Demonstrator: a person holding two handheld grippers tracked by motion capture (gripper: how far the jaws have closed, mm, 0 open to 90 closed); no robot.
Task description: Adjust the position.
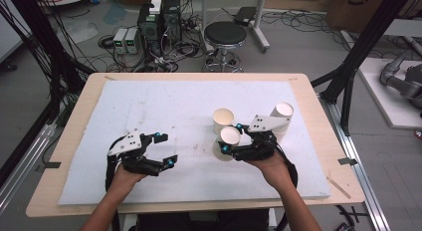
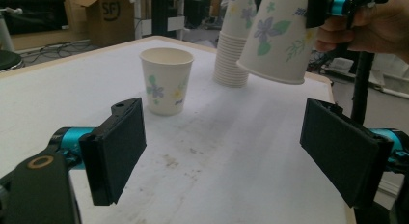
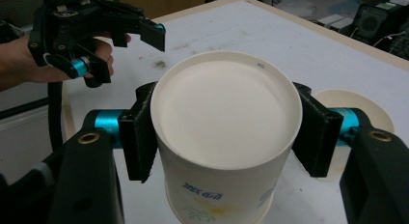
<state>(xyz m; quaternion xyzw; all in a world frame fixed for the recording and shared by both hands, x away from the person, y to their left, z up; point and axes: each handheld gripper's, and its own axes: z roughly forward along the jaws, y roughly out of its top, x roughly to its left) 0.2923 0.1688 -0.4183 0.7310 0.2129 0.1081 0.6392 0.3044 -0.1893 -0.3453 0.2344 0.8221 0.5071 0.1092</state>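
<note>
The right gripper (image 1: 230,137) clamps a floral paper cup (image 1: 229,140), lifted just near of the standing cup (image 1: 223,121); the cup stack (image 1: 281,115) stands far right. The left gripper (image 1: 166,149) is wide open and empty. Next move is probably to set the cup down gently.

Left claw (image 1: 165,150) gapes; right claw (image 1: 232,137) is clamped shut.

Even, soft indoor light; faint shadows, slightly grainy frames.

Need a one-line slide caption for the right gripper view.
Right gripper clamps a flower-print paper cup above the white mat, left gripper open beyond.
</note>
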